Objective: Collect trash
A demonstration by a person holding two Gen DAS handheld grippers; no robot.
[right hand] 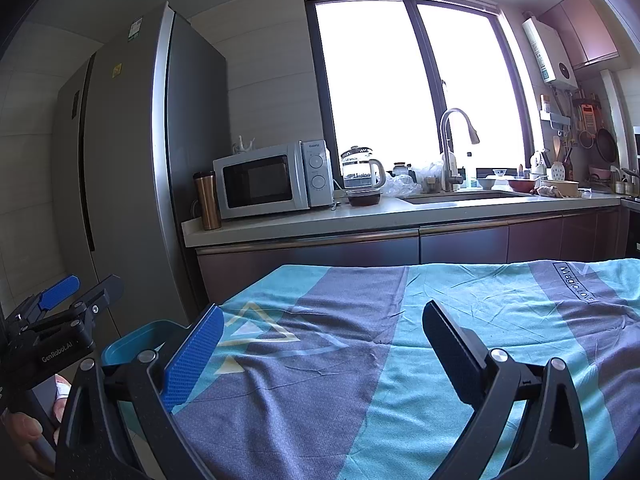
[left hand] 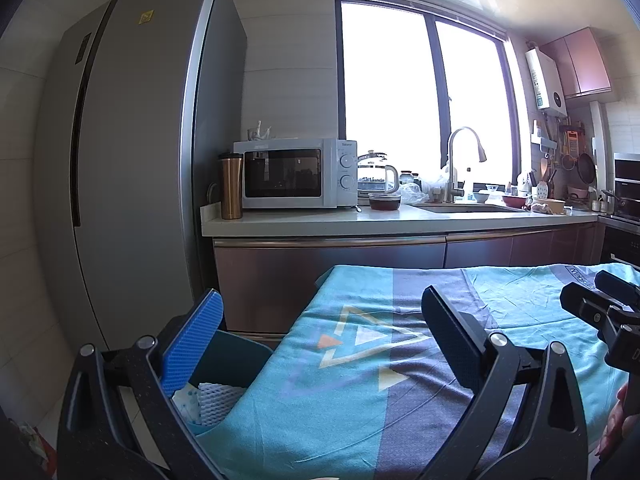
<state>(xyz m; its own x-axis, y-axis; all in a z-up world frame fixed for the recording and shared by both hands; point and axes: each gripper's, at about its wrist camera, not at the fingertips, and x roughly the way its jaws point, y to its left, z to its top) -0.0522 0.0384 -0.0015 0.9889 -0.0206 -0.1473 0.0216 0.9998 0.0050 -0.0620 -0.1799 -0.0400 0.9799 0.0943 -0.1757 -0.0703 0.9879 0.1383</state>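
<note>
Left wrist view: the left gripper (left hand: 322,316) hangs with its jaws spread wide and empty above a surface (left hand: 360,400) draped in a teal and grey cloth. Just off the cloth's left edge stands a teal bin (left hand: 236,354), holding white foam netting (left hand: 218,396) and crumpled paper. Right wrist view: the right gripper (right hand: 322,332) also has wide, empty jaws over the cloth. Beyond are a kitchen counter (right hand: 360,216), microwave (right hand: 272,178) and grey fridge (right hand: 132,168).

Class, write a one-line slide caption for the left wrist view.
Open left tool above the patterned tablecloth, teal bin holding white foam netting beside the table.
</note>
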